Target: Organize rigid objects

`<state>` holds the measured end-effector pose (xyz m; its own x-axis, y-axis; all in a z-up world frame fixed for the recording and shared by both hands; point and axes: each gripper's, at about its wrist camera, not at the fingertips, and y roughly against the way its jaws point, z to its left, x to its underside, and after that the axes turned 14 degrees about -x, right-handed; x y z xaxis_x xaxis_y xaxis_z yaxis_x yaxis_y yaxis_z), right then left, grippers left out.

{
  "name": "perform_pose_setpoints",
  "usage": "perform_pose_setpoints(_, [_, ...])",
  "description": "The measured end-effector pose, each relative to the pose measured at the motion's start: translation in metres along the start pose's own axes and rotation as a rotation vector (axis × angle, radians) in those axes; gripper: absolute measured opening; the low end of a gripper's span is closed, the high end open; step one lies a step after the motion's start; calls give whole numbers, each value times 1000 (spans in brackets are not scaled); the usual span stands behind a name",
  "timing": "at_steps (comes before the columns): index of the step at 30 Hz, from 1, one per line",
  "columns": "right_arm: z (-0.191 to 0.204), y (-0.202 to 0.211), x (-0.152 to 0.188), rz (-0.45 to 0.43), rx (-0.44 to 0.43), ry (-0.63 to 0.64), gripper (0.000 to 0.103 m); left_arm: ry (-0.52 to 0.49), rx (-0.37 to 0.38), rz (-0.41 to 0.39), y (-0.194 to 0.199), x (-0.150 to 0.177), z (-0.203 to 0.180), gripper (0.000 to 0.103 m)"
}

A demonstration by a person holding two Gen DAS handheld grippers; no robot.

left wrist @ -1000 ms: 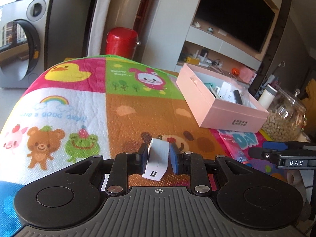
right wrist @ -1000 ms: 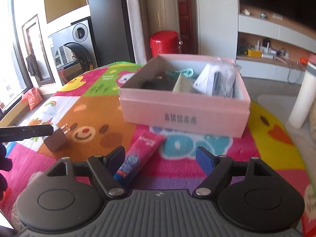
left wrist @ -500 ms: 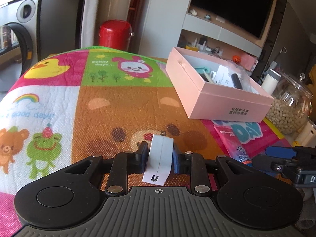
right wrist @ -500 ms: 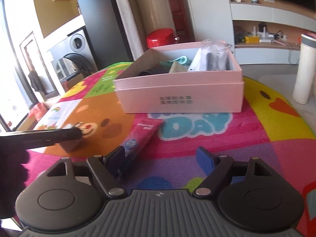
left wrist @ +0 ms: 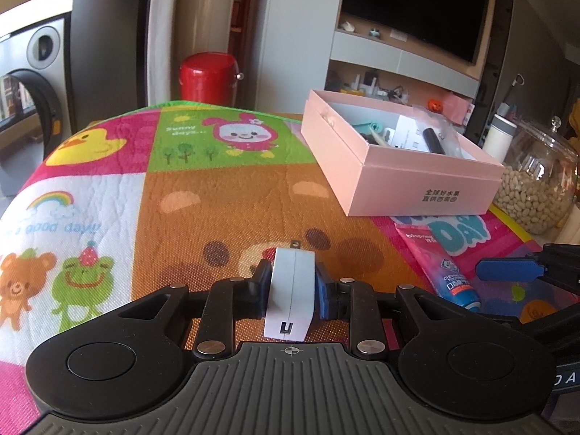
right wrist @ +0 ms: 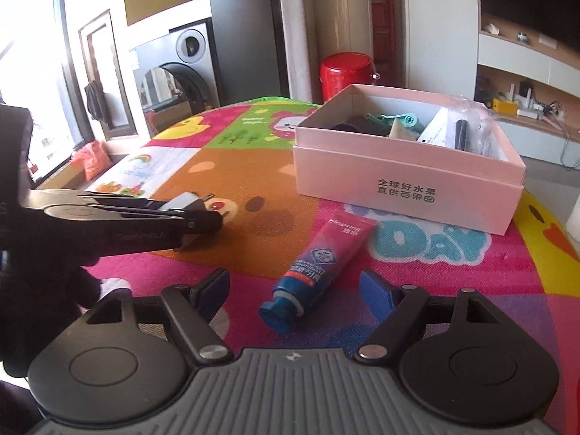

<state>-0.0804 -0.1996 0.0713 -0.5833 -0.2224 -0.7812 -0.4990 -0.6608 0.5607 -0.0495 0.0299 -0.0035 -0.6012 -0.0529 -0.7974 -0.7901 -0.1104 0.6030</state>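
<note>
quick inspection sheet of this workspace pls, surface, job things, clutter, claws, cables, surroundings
surface: cartoon play mat covers the table
job's things: white charger in the left claw; toothpaste tube flat on the mat; open pink box partly filled
clutter: bean jar beside the box
claws: left claw shut on the charger; right claw open, straddling the tube's cap end
cables: nothing seen on the mat
surroundings: red bin, washer, TV

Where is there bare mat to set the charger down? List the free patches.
Widest: the orange bear panel, between the pink box and the rainbow square. Also the duck and bunny squares behind. Crowded: the strip before the box, holding the toothpaste tube and right gripper.
</note>
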Motion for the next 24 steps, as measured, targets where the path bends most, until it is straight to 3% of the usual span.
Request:
perform_pose_setpoints(14, [-25,16,17,-7,135,-18,79,36,26,2,-1,1,7,27])
perform_pose_setpoints(18, [-17,17,16,-3,113,17,55,51,37,3,-2,1,9,27])
perform_pose_setpoints(22, [-4,19,20,20,94,95,49,53,38,3,-2,1,9,27])
perform_pose_setpoints(24, [-1,22,22,24,100,114,34,54,38,3,-2,1,9,27])
